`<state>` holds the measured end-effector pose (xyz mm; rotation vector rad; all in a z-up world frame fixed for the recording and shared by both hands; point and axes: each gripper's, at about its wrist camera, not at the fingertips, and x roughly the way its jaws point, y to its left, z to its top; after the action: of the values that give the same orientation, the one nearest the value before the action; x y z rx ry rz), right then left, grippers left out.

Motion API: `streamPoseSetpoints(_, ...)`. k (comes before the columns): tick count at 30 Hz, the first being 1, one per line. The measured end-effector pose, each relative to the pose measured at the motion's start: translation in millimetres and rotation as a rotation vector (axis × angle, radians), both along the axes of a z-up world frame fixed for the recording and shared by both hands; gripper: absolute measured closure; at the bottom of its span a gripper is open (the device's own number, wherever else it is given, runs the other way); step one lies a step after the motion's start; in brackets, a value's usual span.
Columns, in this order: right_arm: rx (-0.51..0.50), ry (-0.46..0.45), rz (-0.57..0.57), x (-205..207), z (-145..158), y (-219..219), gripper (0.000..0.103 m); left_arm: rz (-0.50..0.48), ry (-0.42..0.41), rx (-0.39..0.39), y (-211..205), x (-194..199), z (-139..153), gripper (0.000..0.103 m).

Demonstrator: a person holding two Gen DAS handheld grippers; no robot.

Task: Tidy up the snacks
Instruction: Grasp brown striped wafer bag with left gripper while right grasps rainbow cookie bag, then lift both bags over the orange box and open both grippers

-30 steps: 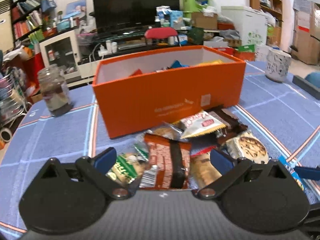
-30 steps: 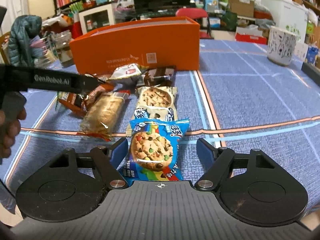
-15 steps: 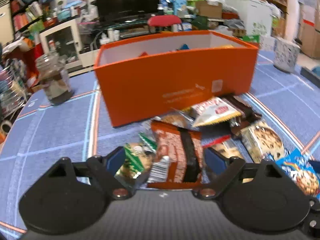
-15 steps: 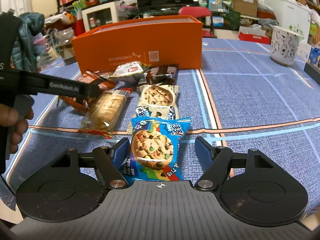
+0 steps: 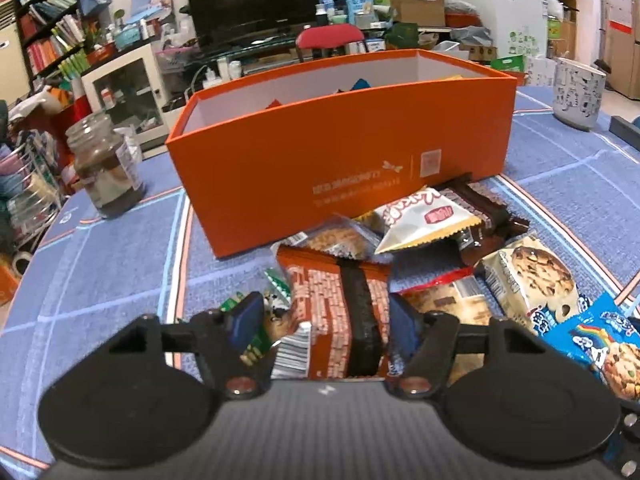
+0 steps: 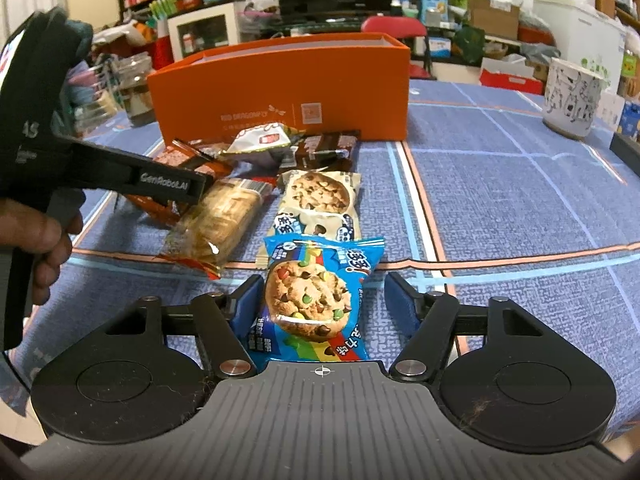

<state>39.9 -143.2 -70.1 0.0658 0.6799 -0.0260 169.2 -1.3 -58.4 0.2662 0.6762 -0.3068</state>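
Observation:
An orange box (image 5: 344, 160) stands on the blue tablecloth, with a few snacks inside. In front of it lies a pile of snack packets. My left gripper (image 5: 326, 320) is open, its jaws around a brown brick-pattern packet (image 5: 332, 312) that lies on the pile; a green packet (image 5: 256, 336) lies under its left finger. My right gripper (image 6: 324, 300) is open around a blue rainbow cookie packet (image 6: 316, 292) on the table. The left gripper's finger (image 6: 168, 182) shows at the left of the right wrist view, over the brown packet (image 6: 188, 164).
A white cookie packet (image 6: 316, 200), a clear cracker packet (image 6: 224, 220), a white pouch (image 5: 424, 220) and a dark chocolate packet (image 6: 328, 148) lie in the pile. A glass jar (image 5: 104, 168) stands left of the box. A white patterned pot (image 6: 572, 100) stands far right.
My left gripper has moved forward over the brown packet and its jaws have narrowed around it. My right gripper has closed in a little on the blue cookie packet.

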Motion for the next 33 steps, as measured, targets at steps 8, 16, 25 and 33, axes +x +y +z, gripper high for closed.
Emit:
streamPoseSetpoints(8,-0.018,0.001,0.035,0,1,5,0.071,0.012,0.003,-0.011,0,-2,2,0.049)
streamPoseSetpoints(16,-0.008,0.001,0.037,-1,0,4,0.071,0.016,0.015,-0.044,3,-3,6,0.056)
streamPoseSetpoints(25,0.003,-0.007,0.039,-1,2,3,0.072,0.035,0.008,-0.089,9,-8,13,0.057)
streamPoseSetpoints(33,-0.009,-0.032,0.041,-5,8,3,0.072,0.04,-0.005,-0.118,14,-15,24,0.057)
